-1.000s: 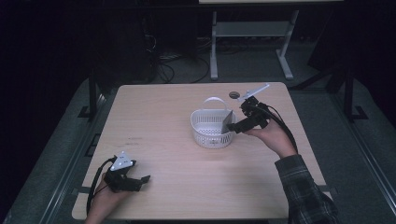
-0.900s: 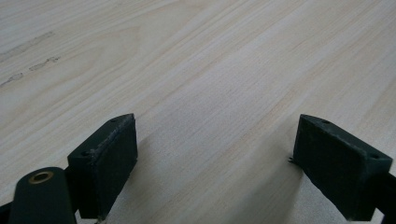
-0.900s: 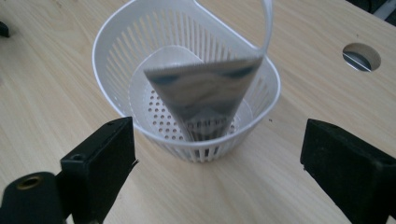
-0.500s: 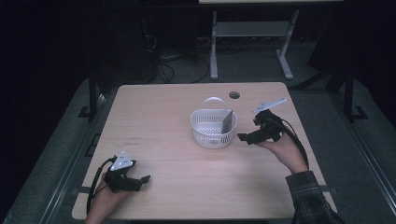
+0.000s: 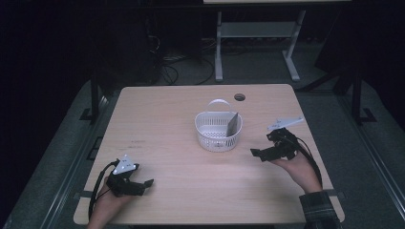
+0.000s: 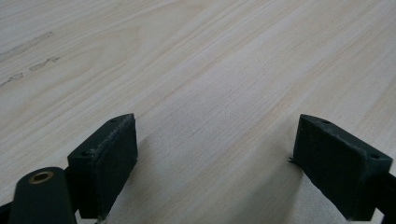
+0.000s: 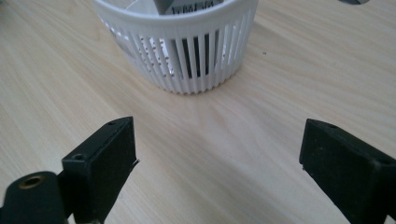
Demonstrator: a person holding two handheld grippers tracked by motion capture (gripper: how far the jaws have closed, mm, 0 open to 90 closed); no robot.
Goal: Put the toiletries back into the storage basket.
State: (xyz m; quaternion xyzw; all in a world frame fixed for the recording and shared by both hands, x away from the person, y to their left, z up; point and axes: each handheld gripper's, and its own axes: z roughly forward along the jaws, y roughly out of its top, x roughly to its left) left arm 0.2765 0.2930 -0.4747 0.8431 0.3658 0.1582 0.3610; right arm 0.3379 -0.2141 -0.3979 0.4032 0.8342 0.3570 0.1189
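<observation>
A round white slatted basket [image 5: 218,131] stands near the middle of the wooden table [image 5: 181,109], with a grey flat piece [image 5: 232,125] leaning upright inside it. My right gripper [image 5: 254,153] is open, a short way right of the basket and low over the table, nothing between its jaws. In the right gripper view the basket [image 7: 187,51] stands just ahead of that open gripper [image 7: 217,163]. My left gripper [image 5: 145,183] rests open near the table's front left edge. The left gripper view has bare wood between the jaws of that gripper [image 6: 215,163].
A round cable hole [image 5: 239,97] sits in the table behind the basket. Faint smudge marks [image 5: 135,144] lie on the wood left of centre. A white desk frame [image 5: 258,33] and cables stand on the dark floor beyond the table.
My right gripper has drawn back from the basket's rim toward the front right and come down lower, leaving the grey piece in the basket. The left gripper has stayed put.
</observation>
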